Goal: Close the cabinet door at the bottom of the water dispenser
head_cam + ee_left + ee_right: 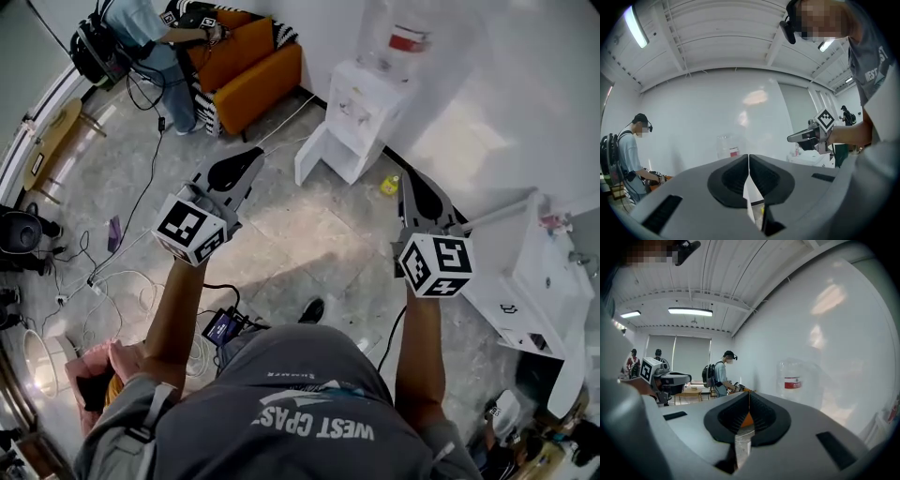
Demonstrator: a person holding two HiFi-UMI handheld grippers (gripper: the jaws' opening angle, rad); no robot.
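The white water dispenser (363, 105) stands against the far wall with a clear bottle (405, 37) on top. Its bottom cabinet door (310, 156) hangs open, swung out over the floor to the left. My left gripper (247, 158) is held in the air, short of the door and to its left, jaws shut on nothing. My right gripper (410, 184) hovers to the dispenser's right, also shut and empty. The bottle (727, 146) shows beyond the left gripper (748, 157), and the bottle (794, 379) shows beyond the right gripper (749, 395).
An orange sofa (251, 67) and a person (150, 37) are at the back left. A small yellow object (389, 185) lies on the floor by the dispenser. A white unit (536, 281) stands at the right. Cables (103, 281) trail across the floor at left.
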